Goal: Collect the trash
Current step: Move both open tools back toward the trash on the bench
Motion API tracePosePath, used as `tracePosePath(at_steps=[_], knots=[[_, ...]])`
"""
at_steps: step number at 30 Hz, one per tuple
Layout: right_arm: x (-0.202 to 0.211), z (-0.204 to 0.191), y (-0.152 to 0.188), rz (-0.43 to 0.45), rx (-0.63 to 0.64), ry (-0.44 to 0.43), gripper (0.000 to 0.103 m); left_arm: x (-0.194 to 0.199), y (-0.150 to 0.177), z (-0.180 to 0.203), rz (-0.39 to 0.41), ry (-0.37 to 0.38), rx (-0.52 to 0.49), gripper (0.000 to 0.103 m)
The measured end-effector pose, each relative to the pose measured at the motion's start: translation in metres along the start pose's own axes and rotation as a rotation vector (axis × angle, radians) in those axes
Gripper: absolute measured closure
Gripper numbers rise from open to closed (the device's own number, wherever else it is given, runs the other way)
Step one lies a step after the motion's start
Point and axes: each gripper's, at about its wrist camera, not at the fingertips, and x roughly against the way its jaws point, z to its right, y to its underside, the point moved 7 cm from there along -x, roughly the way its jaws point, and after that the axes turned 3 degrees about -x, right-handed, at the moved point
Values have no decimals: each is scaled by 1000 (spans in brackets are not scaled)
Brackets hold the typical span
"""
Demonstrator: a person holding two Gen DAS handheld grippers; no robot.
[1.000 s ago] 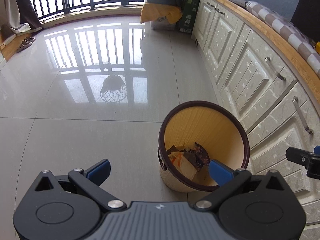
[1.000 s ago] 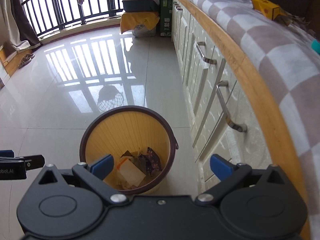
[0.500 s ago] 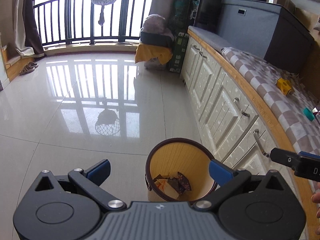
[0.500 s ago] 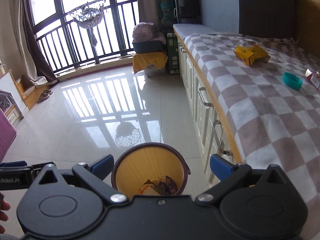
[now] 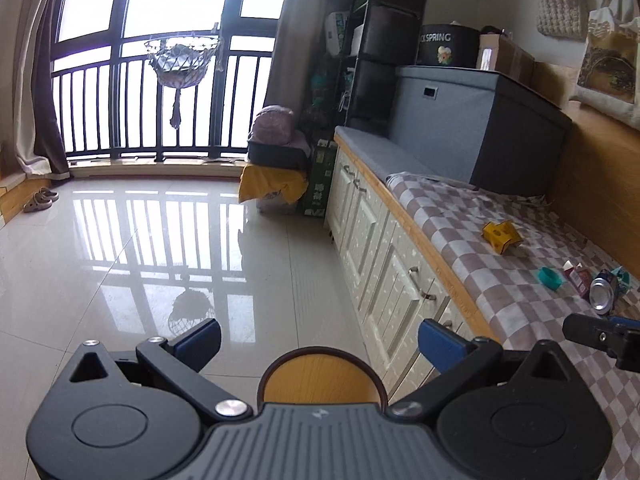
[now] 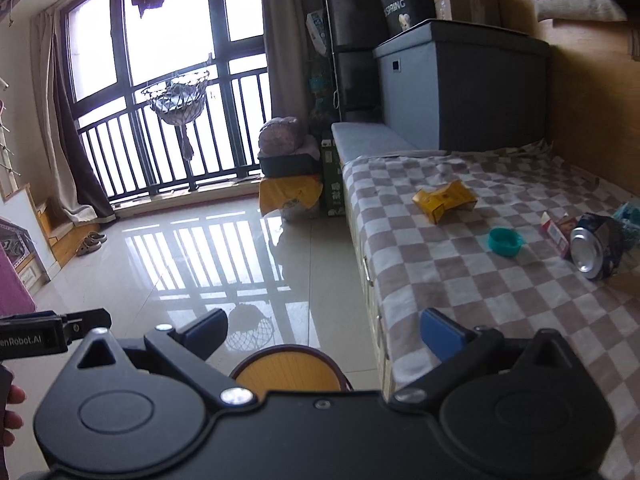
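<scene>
A yellow bin with a dark rim [image 5: 320, 376] [image 6: 286, 372] stands on the floor below both grippers, mostly hidden behind them. My left gripper [image 5: 318, 338] and right gripper [image 6: 324, 332] are both open and hold nothing. On the checked cloth of the bench lie a crumpled yellow carton [image 5: 501, 236] [image 6: 444, 199], a teal cap [image 5: 550, 278] [image 6: 505, 241], a crushed can [image 5: 603, 293] [image 6: 596, 246] and a small red-and-white carton [image 5: 576, 278] [image 6: 556, 232]. The right gripper's tip [image 5: 600, 336] shows at the right edge of the left wrist view.
White cabinet doors [image 5: 384, 256] run under the bench [image 6: 460, 288]. A grey storage box [image 5: 472, 128] sits at its far end. Stacked bags with a yellow cloth [image 5: 274, 184] stand by the balcony railing [image 5: 132, 104]. The glossy tile floor [image 5: 160, 264] lies to the left.
Both grippers have risen and tilted up from the bin. The bin has dropped to the bottom of both views, and the bench top with its trash has come into sight.
</scene>
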Motion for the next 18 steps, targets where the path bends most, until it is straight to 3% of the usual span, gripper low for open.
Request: tracePosePath(at_steps=[11, 18], knots=[[61, 101, -16, 70, -7, 188, 0, 11, -18, 87, 94, 149, -86, 0], [66, 196, -9, 54, 35, 340, 0, -9, -12, 159, 69, 264, -172, 0]])
